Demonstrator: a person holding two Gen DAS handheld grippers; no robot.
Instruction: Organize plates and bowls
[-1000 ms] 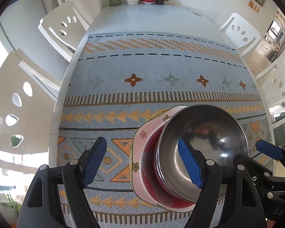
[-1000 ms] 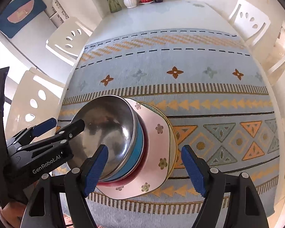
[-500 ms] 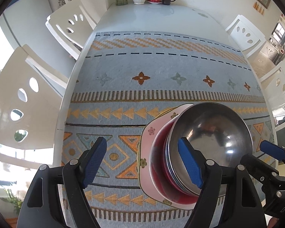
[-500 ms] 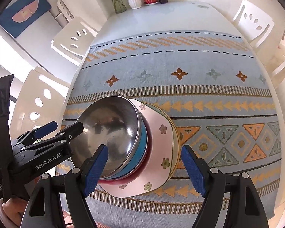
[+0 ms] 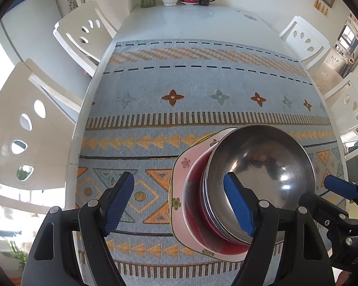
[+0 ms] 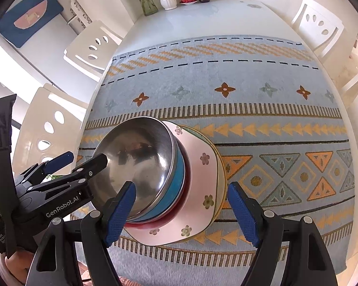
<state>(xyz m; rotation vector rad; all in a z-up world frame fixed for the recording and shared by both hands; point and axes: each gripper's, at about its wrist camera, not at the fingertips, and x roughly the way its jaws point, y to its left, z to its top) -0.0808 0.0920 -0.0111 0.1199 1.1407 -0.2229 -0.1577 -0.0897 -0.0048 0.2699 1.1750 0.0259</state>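
A steel bowl (image 6: 140,164) tops nested bowls on a pink flowered plate (image 6: 202,174), lower centre of the counter (image 6: 226,19). Left tool (image 5: 179,202) and right tool (image 6: 181,212) hover released, grasping nothing. Stacking looks finished; next would be withdrawing or squaring the pile.

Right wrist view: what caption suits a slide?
Open right gripper hovering over shiny steel bowl nested in blue and red bowls on pink flowered plate, patterned cloth.

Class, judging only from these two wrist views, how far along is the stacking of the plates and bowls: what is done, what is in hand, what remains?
Done: a steel bowl sits nested on a blue bowl and a red bowl, on a pink flowered plate over a yellow-rimmed plate. In hand: nothing; the left gripper and right gripper hang open above the stack. Left: no loose dishes show on the woven mat, so little seems to remain.
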